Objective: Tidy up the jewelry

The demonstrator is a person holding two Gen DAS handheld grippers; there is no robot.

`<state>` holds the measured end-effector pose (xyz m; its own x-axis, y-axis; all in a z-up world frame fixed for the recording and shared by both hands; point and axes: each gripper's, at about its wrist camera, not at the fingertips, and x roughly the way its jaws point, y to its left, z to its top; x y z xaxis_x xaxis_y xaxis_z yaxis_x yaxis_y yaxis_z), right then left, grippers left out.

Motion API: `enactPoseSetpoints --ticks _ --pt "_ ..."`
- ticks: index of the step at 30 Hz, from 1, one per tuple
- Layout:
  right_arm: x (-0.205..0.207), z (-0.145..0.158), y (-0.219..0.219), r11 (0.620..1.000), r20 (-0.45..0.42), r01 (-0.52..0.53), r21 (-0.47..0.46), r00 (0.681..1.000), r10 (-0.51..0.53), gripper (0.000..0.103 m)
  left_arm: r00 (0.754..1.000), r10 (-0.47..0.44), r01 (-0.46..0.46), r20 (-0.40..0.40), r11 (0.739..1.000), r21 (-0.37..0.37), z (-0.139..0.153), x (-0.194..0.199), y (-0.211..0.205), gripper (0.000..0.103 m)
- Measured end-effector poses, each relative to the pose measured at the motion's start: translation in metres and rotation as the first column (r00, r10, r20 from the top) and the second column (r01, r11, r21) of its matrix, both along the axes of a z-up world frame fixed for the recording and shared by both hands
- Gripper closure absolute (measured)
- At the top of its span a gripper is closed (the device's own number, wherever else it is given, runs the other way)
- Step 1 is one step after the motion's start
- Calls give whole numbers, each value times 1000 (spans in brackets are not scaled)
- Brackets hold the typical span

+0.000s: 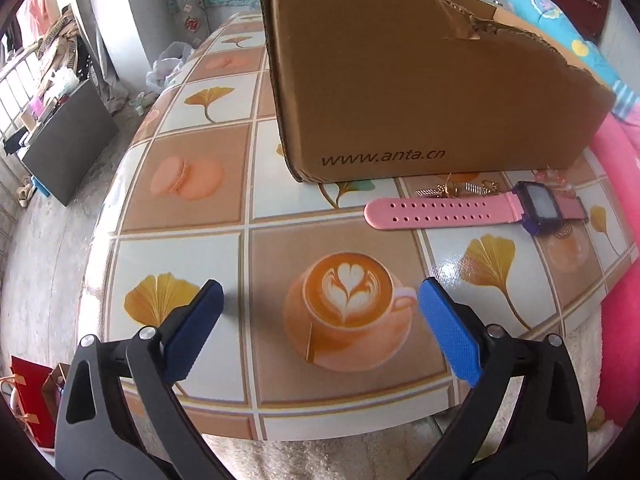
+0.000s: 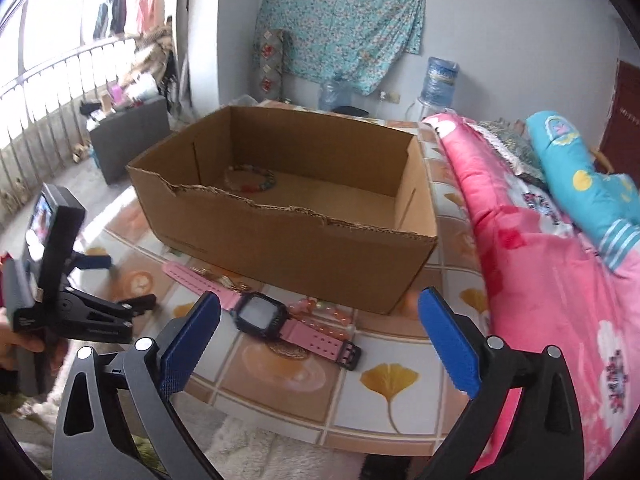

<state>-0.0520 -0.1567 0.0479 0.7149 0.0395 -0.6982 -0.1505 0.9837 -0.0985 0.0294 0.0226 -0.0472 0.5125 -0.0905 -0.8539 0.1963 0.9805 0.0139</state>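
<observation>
A pink-strapped watch (image 1: 476, 210) with a dark square face lies on the patterned table in front of a brown cardboard box (image 1: 400, 92). Gold earrings (image 1: 452, 190) lie between the watch and the box. The right wrist view shows the watch (image 2: 276, 314), pink beads (image 2: 320, 308) beside it, the open box (image 2: 288, 208) and a beaded bracelet (image 2: 250, 180) inside it. My left gripper (image 1: 320, 300) is open and empty, low over the table's near edge, left of the watch. My right gripper (image 2: 318, 312) is open and empty, just above the watch.
A pink floral quilt (image 2: 540, 264) and a blue pillow (image 2: 580, 172) lie along the table's right side. The left gripper body (image 2: 60, 292) shows at the left of the right wrist view. A dark cabinet (image 1: 68, 136) stands on the floor at left.
</observation>
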Motion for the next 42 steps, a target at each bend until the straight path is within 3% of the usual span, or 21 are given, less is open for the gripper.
enactPoseSetpoints --ticks 7,14,17,22,33,42 --pt "16 -27 5 984 -129 -91 153 985 111 8 1000 -5 5 24 1000 8 2 -4 -5 7" --pt "41 -54 33 972 -166 -212 103 960 227 26 999 -20 21 32 1000 -5 3 -5 -3 7" --pt "55 -64 40 971 -192 -228 69 952 238 39 999 -23 23 42 1000 -7 2 -7 -3 7" --pt "71 -78 44 964 -262 -255 71 928 264 45 998 -26 26 55 1000 -12 3 -9 -3 7" --pt "71 -87 54 946 -320 -302 117 890 323 48 997 -18 19 72 1000 -15 4 -10 -7 7" --pt "43 -84 62 938 -312 -346 10 890 332 48 997 -26 27 77 999 -17 4 -10 -7 7"
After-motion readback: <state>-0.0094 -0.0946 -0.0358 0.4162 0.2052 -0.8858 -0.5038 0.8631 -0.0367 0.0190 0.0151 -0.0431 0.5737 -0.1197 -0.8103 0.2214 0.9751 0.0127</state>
